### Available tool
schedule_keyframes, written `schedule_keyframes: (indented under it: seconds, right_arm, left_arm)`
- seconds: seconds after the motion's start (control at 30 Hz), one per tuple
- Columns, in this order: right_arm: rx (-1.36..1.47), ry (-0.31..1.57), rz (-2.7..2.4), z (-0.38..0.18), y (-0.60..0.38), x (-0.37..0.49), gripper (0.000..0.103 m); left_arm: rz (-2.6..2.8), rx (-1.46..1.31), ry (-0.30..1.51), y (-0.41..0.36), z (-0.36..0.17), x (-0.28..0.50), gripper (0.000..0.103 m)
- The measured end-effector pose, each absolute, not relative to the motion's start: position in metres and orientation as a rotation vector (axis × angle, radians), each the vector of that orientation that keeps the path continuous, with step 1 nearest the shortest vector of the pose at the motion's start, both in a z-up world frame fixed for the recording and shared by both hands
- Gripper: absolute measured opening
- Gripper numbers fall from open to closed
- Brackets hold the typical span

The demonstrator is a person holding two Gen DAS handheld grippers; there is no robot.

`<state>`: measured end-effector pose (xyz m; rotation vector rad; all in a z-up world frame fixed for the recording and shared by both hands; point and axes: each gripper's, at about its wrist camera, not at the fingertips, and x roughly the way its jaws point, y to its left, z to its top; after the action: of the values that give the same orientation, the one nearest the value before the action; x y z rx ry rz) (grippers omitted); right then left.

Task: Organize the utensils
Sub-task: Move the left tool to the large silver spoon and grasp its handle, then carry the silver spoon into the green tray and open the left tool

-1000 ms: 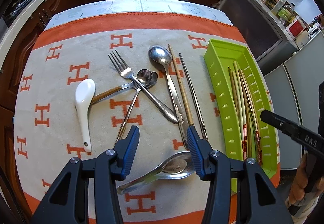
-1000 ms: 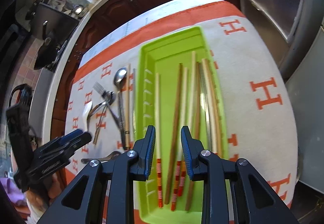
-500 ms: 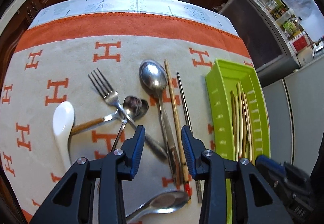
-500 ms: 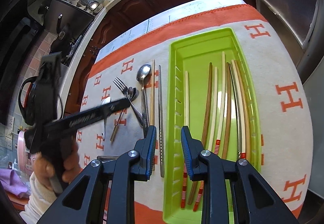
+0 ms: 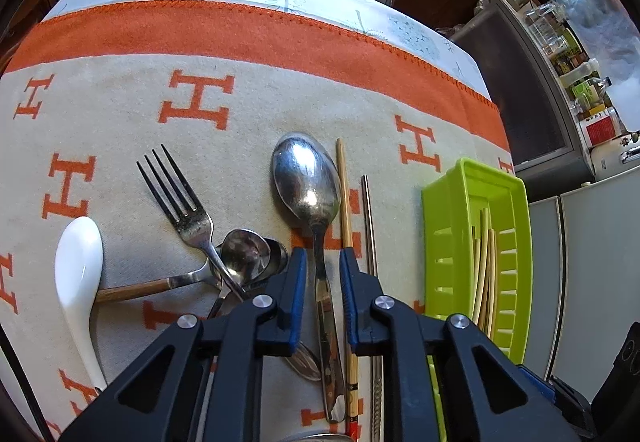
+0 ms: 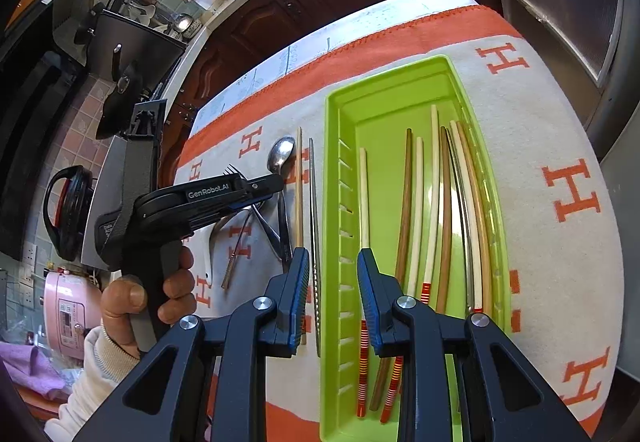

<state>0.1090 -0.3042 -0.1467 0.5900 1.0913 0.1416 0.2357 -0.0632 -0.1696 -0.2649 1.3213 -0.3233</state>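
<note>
the left gripper (image 5: 323, 274) hangs low over the cloth-covered surface (image 5: 248, 110) with its blue pads parted to either side of the handle of the large steel spoon (image 5: 306, 182); whether they press the handle cannot be told, and the spoon lies flat. just to the right of that spoon lie a wooden chopstick (image 5: 344, 202) and a metal chopstick (image 5: 370, 226), side by side and pointing away. to the left, a fork (image 5: 180, 198) crosses a pair of smaller spoons (image 5: 250, 254), and a white ceramic spoon (image 5: 78, 270) lies at the far left, bowl pointing away. the right gripper (image 6: 333, 274) is released, its pads apart and grasping nothing, poised above the left wall of the green tray (image 6: 384, 90), with the metal chopstick beneath its left pad. inside the tray lie the sorted chopsticks (image 6: 418, 210), lengthwise: pale ones with red-striped ends nearest, brown ones between them, and a thin metal one toward the right wall; the far end of the tray floor is bare. the person's left hand (image 6: 160, 294) grips the handle of the left tool.
</note>
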Motion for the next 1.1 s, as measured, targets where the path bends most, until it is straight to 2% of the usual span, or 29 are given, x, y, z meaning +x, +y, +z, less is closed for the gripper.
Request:
schedule_keyframes:
  seconds: [0.43,0.53,0.77,1.1]
  right_arm:
    - [0.603,1.072,0.155,-0.149,-0.303,0.109,0.026]
    - [0.611,1.072,0.153,-0.15,-0.302,0.108,0.026]
    - [0.629,1.085,0.147,-0.159,-0.302,0.108,0.026]
    - [0.653,1.082,0.147,-0.16,-0.301,0.104,0.026]
  left_arm:
    - [-0.3,-0.253,1.296,-0.079,-0.18,0.244,0.014]
    - [-0.281,-0.236,1.287,-0.081,-0.181,0.245,0.006]
    - [-0.271,-0.325,1.273,-0.071,-0.182,0.242,0.004]
    - [-0.427,-0.373,1.147,-0.057,-0.132,0.206,0.003]
